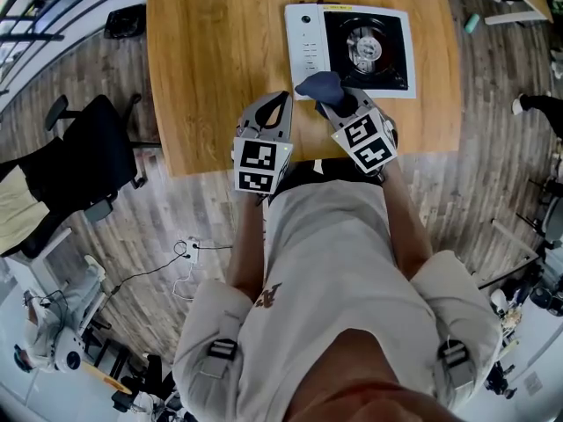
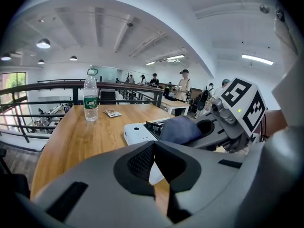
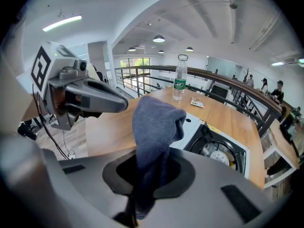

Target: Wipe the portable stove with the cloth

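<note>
On the wooden table (image 1: 211, 60), toward its far side and right of the middle, lay the stove (image 1: 303, 42), flat and square to the edge. Its white control panel faced the person's left, and its black top with the round burner (image 1: 365, 47) sat on the right.

The right tool (image 1: 343, 104) was clamped on the cloth (image 1: 320, 84), a dark blue one. In the right gripper view the cloth rose out from between the jaws in a bunched fold and drooped over at its top. In the head view it sat at the stove's near left corner, over the lower edge of the white panel. Whether it touched the stove could not be told.

The left tool (image 1: 283, 98) hung just beside the right one, on its left, over bare table short of the stove. Its jaws were together with nothing between them. Only a thin slit showed in the left gripper view, with wood and a bit of the white panel behind it. It was apart from both stove and cloth.

Farther along the table, well beyond the stove, a clear bottle (image 2: 90, 96) with a green label stood upright. A small flat packet (image 2: 112, 113) lay near it. A black chair (image 1: 79, 161) stood on the plank floor (image 1: 176, 227) off the table's left side.
</note>
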A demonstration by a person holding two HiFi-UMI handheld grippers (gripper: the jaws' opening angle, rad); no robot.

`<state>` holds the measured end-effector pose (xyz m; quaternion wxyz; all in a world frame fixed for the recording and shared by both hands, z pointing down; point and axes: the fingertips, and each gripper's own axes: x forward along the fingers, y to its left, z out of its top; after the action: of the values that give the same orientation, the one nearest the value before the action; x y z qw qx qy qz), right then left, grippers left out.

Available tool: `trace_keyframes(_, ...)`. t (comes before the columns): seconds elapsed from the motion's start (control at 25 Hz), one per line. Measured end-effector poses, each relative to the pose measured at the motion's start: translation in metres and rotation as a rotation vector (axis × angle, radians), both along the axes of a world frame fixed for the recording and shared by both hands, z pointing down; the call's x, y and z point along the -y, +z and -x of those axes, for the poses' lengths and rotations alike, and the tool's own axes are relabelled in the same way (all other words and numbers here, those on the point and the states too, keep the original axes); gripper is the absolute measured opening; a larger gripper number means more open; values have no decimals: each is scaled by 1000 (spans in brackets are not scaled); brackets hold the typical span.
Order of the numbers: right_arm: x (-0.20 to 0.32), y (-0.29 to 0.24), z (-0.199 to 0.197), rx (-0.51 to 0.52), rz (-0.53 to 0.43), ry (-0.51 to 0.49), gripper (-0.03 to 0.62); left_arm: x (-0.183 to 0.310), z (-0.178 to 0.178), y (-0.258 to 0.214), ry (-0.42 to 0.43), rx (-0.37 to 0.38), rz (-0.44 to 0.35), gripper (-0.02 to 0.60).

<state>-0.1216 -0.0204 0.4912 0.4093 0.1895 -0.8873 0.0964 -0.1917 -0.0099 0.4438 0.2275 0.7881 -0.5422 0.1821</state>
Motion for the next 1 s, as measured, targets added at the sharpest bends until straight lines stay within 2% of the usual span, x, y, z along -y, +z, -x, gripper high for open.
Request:
trace_keyframes(0.2,11,-35,-17,108,-43,62,52,4,-12,-17,-1,20,-29,20)
trace_keyframes(0.52,43,-105,-43,257,-186,85,52,10,-29,-50,-45,25,-66,20)
trace_keyframes(0.68,54,-129,-54,301,-226,87,52,13,-32,-73,-75,43,-103,20)
trace_keyframes(1.0,54,-136,-82,326,-223,120,52,13,-44,-88,-90,60,-130,20)
